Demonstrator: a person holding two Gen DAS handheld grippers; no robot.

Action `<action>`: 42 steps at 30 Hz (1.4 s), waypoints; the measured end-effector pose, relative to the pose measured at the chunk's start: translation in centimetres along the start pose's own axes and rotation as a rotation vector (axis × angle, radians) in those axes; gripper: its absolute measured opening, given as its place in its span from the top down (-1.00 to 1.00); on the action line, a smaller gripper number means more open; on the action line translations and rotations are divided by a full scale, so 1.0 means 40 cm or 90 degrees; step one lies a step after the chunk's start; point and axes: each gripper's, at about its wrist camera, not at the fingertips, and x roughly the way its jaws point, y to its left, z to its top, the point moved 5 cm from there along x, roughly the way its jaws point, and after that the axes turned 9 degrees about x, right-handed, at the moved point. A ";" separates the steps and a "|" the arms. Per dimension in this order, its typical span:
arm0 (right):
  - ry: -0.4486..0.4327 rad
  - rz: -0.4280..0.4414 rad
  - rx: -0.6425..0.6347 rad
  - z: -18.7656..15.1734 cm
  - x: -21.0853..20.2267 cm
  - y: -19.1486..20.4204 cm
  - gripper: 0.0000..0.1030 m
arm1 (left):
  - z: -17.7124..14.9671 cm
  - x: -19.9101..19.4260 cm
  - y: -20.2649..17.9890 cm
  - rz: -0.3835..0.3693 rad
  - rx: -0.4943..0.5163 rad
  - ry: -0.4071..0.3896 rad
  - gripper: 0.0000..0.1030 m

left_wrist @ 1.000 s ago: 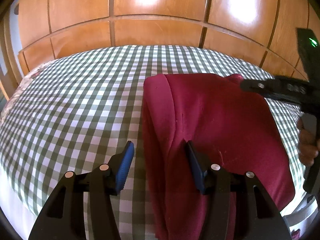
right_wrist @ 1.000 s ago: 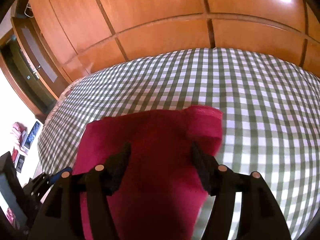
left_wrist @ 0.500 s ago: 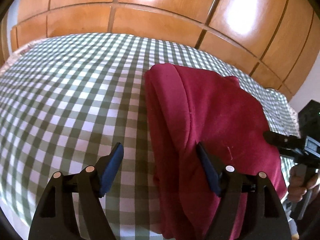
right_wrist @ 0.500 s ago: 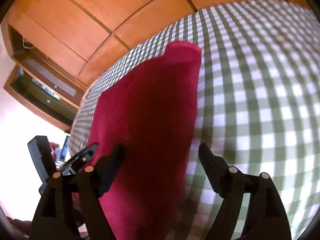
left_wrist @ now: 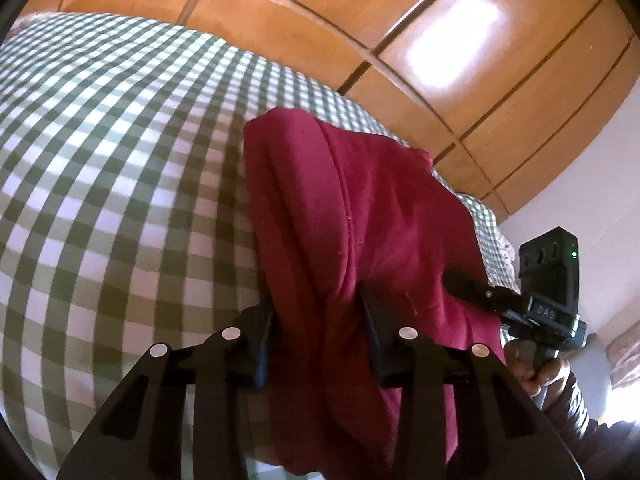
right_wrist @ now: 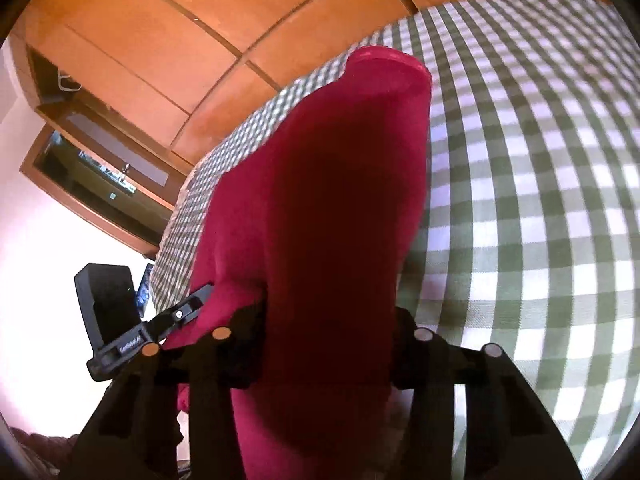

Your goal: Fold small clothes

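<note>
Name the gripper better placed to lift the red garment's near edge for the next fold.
Neither clearly: left gripper and right gripper are both closing with the garment's near edge between their fingers.

Both tongs point(left_wrist: 316, 320) point(right_wrist: 328, 344) closing, angled down

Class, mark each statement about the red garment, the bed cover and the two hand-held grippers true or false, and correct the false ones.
1. The red garment lies on a checked cover. True.
2. The left hand-held gripper has red cloth between its closing jaws. True.
3. The right hand-held gripper hangs over bare cover. False: red cloth sits between its closing jaws.
4. The panels behind the bed are white. False: they are orange-brown wood.
</note>
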 end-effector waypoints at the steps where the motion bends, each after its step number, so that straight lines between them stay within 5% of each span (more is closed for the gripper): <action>1: -0.010 0.002 -0.007 -0.002 -0.020 0.008 0.18 | 0.004 0.004 -0.012 -0.005 0.006 0.002 0.32; 7: -0.096 -0.016 0.009 0.030 -0.180 -0.046 0.20 | 0.057 0.121 -0.168 -0.066 0.062 0.034 0.34; 14: -0.230 -0.087 0.090 0.093 -0.406 -0.232 0.21 | 0.162 0.397 -0.470 -0.119 0.190 0.096 0.34; 17: -0.272 -0.148 0.140 0.103 -0.478 -0.350 0.21 | 0.192 0.508 -0.585 -0.096 0.252 0.118 0.34; 21: -0.271 -0.210 0.202 0.081 -0.509 -0.483 0.09 | 0.175 0.625 -0.698 0.000 0.368 0.136 0.34; 25: -0.280 -0.250 0.208 0.037 -0.555 -0.506 -0.29 | 0.150 0.641 -0.723 0.070 0.440 0.104 0.27; 30: -0.322 -0.316 0.134 0.006 -0.617 -0.380 -0.14 | 0.141 0.581 -0.694 0.125 0.446 0.053 0.27; 35: -0.265 -0.378 0.057 -0.039 -0.515 -0.312 0.01 | 0.152 0.612 -0.670 0.170 0.447 0.050 0.13; 38: -0.236 -0.497 0.006 -0.057 -0.449 -0.332 0.00 | 0.154 0.627 -0.657 0.146 0.403 0.065 0.13; 42: -0.219 -0.493 0.011 -0.052 -0.464 -0.319 -0.05 | 0.150 0.603 -0.662 0.149 0.418 0.056 0.13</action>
